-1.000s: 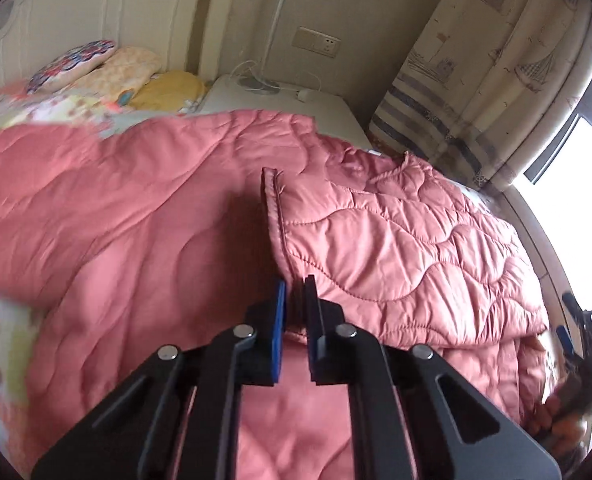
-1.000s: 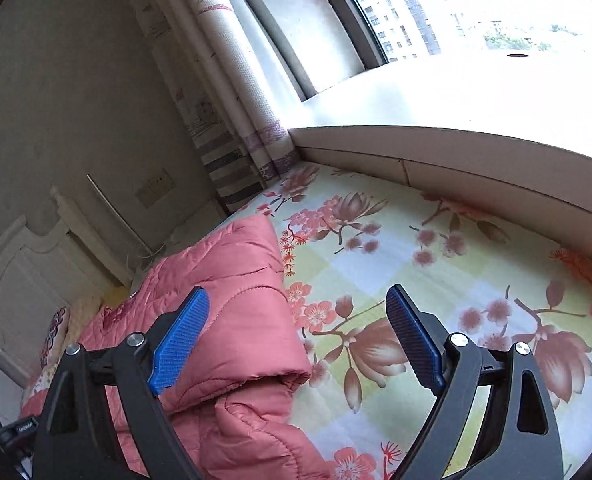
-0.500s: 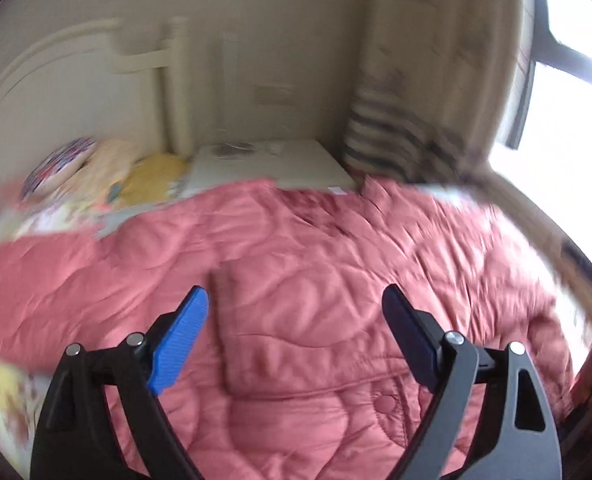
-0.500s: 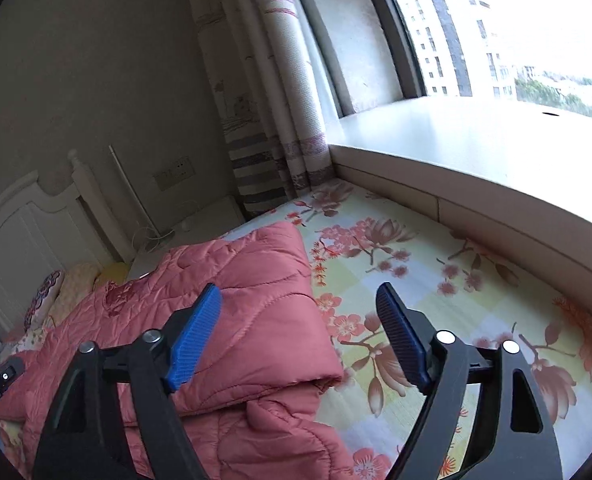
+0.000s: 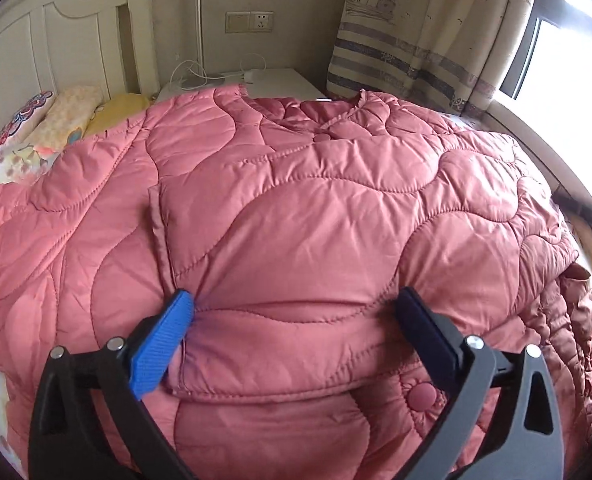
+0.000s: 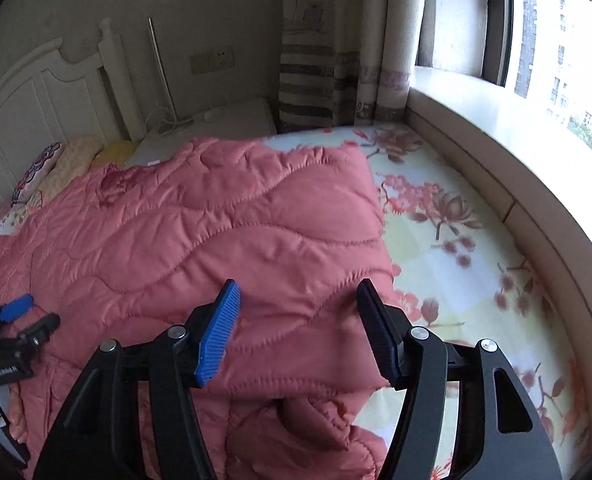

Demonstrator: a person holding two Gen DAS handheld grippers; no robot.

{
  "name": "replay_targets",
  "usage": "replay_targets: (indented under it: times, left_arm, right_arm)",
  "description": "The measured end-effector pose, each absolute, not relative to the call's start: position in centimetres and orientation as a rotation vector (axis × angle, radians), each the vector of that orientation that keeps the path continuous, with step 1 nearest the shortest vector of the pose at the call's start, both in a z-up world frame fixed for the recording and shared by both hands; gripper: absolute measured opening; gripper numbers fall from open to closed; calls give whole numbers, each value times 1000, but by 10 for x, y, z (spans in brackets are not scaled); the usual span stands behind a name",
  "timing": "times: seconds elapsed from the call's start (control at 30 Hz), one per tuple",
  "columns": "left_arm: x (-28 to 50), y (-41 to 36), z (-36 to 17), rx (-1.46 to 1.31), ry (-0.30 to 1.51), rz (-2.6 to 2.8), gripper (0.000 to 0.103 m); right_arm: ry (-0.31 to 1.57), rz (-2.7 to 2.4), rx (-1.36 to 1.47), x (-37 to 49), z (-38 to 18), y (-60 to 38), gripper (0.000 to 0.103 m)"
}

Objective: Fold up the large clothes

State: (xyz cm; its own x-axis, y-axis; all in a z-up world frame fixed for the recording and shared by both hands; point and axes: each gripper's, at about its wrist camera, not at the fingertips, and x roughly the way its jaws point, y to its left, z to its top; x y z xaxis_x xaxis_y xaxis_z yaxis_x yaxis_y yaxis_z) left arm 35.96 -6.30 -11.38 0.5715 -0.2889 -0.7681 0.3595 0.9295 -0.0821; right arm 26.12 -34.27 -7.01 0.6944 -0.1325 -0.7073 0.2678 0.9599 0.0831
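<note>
A large pink quilted coat (image 5: 296, 208) lies spread over the bed, with one panel folded on top; its edge runs down the left of the fold. My left gripper (image 5: 296, 304) hangs just over the near part of that folded panel. Its jaws are opening wide and the fabric bulges between them without being pinched. In the right wrist view the same coat (image 6: 216, 232) ends at a straight right edge on the floral sheet (image 6: 456, 248). My right gripper (image 6: 299, 292) hovers over the coat's near right corner, jaws closing, with fabric below them but not gripped. The left gripper (image 6: 30, 316) shows at far left.
A white headboard (image 5: 56, 40) and pillows (image 5: 68, 116) are at the far left. A white nightstand (image 5: 272, 80) with cables stands behind the coat. Striped curtains (image 5: 416, 40) hang at the back right. A broad window sill (image 6: 496, 140) borders the bed's right side.
My left gripper let go of the folded edge, opened wide and dropped closer over the fold. My right gripper rolled and swung from over the floral sheet onto the coat's corner, its jaws narrowing.
</note>
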Motion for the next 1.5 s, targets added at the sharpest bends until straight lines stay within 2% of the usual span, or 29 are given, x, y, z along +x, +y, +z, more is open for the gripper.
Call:
replay_targets:
  times: [0.13,0.17,0.27,0.33,0.47,0.53,0.6,0.73,0.87,1.03,1.13,1.27,1.5]
  left_arm:
    - [358,-60,-112,78,884,-385,101]
    - [358,-60,-112,79,884,-385,101]
    - [360,-61,-113,78,883,-386,101]
    - [360,-60,-113,77,883,-384,101]
    - [359,-61,-113,81,883,-383,101]
    - [359,-61,-113,81,883,-383,101]
    - [359,-61,-113,82,883,-382,101]
    - [359,-61,-113,81,882,-381,101]
    - [359,-61,-113,80,882,-378,101]
    - [359,-61,-113,79,882,-379,101]
    - [359,-61,-112,80,882,-379,101]
    - [358,-61,-112,76,882,-379,101]
    - [358,-59,-112,68,883,-381,101]
  right_arm:
    - [706,-225,195,277,-44,-349,62]
    - [717,-226,181,285,-47,-349,66]
    - [892,-257,137,316,-88,-353,67]
    - [883,-255,152,316,-96,-355,67]
    - [849,-256,154,319,-76,-357,68]
    - [827,-276,158,328,-65,-362,73]
    - [806,-274,163,344,-61,-368,87]
    - [1007,-239,166,381,-96,-378,87]
    - [978,-252,225,366,-80,-384,87]
    - [808,-123,136,300,-44,-335,87]
    - [809,-66,47,275,-57,-307,87]
    - [920,-102,-13,282,-101,-297,91]
    - [793,-117,42,258,-68,-293,91]
